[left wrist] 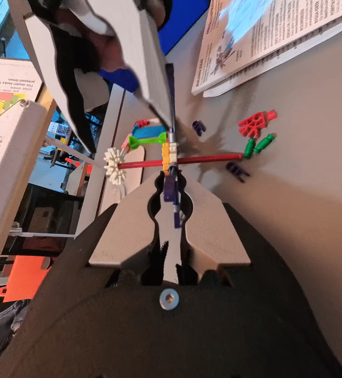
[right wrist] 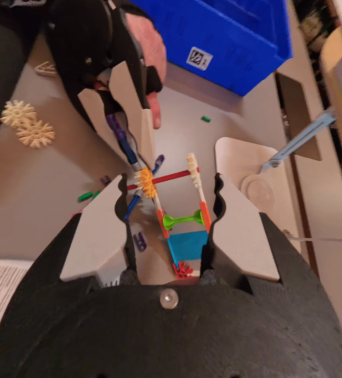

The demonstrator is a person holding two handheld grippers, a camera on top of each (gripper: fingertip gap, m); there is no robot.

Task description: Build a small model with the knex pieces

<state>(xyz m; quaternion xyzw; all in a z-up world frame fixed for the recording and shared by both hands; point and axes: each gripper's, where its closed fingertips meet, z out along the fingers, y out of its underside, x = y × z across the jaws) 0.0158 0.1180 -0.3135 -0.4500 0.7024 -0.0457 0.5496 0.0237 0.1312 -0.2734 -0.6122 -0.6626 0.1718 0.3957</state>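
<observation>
A small rod-and-connector model stands on the grey table: a red rod runs through a yellow-and-white hub and a white snowflake connector, above a green rod and a blue panel. My left gripper is shut on a blue rod with a purple clip, its end at the hub. My right gripper is open, its fingers straddling the model.
Loose on the table are a red connector, green short rods, purple clips and two white snowflake connectors. An open booklet lies at one edge. A blue bin and a white stand base sit nearby. One gripper's finger ends stand about 5 cm off the other's.
</observation>
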